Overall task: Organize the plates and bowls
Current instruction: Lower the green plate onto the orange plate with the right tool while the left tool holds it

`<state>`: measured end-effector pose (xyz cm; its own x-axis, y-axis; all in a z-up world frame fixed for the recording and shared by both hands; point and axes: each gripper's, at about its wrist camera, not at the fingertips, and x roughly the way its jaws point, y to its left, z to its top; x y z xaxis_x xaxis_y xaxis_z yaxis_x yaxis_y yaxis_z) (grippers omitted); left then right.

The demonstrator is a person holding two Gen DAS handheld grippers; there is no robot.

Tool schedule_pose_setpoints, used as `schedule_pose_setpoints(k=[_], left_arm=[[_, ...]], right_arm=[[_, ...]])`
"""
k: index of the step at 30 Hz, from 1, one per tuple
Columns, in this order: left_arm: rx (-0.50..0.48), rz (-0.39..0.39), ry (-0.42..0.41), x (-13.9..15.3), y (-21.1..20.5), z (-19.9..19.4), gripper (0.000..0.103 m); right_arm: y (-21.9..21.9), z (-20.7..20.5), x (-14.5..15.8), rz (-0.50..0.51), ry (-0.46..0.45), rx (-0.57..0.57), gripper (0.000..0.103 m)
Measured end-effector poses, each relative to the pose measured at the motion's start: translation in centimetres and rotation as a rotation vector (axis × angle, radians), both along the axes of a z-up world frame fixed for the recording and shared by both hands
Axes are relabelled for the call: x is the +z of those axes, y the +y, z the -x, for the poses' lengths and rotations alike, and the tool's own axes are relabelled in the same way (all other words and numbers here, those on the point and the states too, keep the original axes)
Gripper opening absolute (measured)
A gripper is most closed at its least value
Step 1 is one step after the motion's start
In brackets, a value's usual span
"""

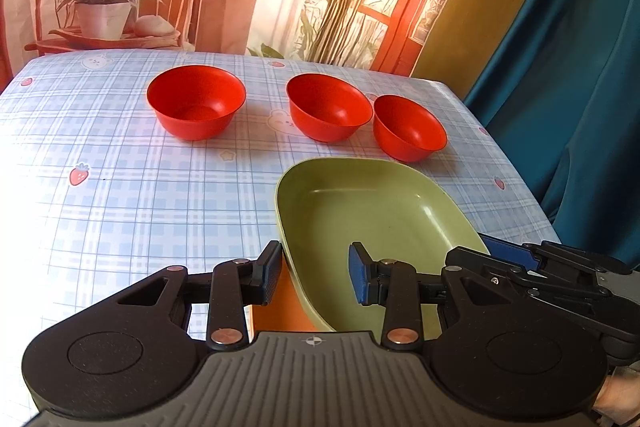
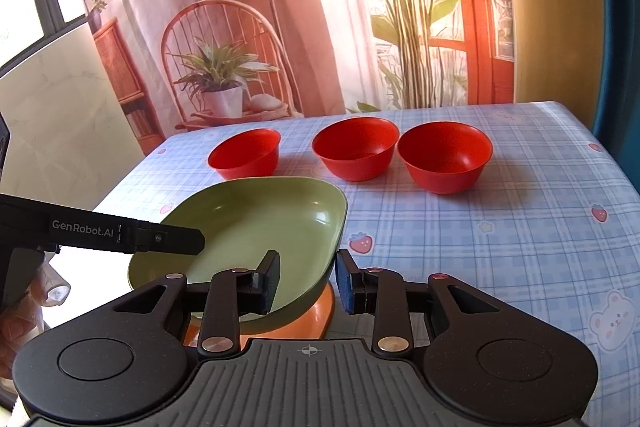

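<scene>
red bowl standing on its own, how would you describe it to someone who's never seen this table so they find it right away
On the blue plaid tablecloth, three red bowls stand in a row beyond the green dish. Two stand close together near the table's right edge; the lone red bowl is at the row's left end, set apart from that pair by a clear gap of cloth.

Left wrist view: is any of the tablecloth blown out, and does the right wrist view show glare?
Left wrist view: the tablecloth washes out to near white along its left edge, and straight lines bow from the fisheye. Right wrist view: a small glare streak sits inside the green dish; the red bowls stay sharp.
</scene>
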<state>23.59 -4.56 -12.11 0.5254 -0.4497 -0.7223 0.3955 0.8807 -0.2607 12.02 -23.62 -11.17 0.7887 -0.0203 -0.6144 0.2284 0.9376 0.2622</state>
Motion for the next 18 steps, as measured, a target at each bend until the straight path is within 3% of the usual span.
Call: schedule_pose_setpoints(k=[18], left_arm=[[-0.01,-0.025,0.024,-1.8,1.3,1.9,0.039]], right_arm=[[2.0,1.1,-0.4,-0.009,0.055,0.048,0.029]])
